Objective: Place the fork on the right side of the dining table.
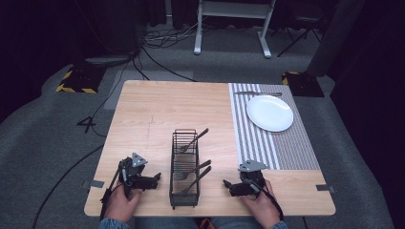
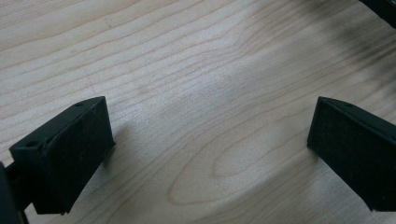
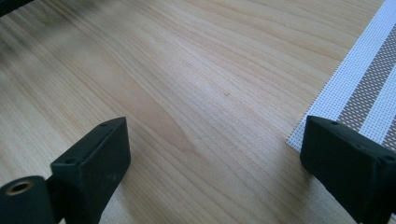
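- Wooden table [image 1: 157,109] is carrying everything; a striped placemat [image 1: 296,148] is covering its right side up to the far edge.
- White plate [image 1: 270,112] is sitting on the placemat near the far right corner.
- Black wire caddy [image 1: 184,168] is standing at the middle of the near edge, holding 3 forks [image 1: 192,170] with handles leaning right.
- Left gripper [image 1: 158,177] is lying near the near left corner, just left of the caddy, jaws spread wide over bare wood, gripping nothing.
- Right gripper [image 1: 226,183] is lying right of the caddy by the near edge, jaws likewise standing apart, empty.
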A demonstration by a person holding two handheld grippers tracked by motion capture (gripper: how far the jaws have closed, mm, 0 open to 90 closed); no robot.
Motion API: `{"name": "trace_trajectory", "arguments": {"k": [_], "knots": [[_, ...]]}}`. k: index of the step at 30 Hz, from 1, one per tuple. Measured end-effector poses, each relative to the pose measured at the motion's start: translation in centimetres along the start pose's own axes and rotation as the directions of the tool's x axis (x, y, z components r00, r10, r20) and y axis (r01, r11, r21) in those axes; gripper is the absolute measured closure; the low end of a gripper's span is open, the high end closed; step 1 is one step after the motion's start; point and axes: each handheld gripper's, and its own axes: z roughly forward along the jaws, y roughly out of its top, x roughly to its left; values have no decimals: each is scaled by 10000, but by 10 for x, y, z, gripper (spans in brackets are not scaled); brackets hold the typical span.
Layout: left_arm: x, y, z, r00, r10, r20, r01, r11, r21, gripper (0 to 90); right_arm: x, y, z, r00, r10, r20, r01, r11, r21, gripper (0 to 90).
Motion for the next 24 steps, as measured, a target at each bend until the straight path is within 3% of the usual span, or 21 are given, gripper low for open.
{"name": "trace_trajectory", "arguments": {"k": [24], "knots": [[0,3,2,10000,-33,-32,33,10000,9,2,1,-2,-6,10000,-30,-88,29,9999,-116,255]]}}
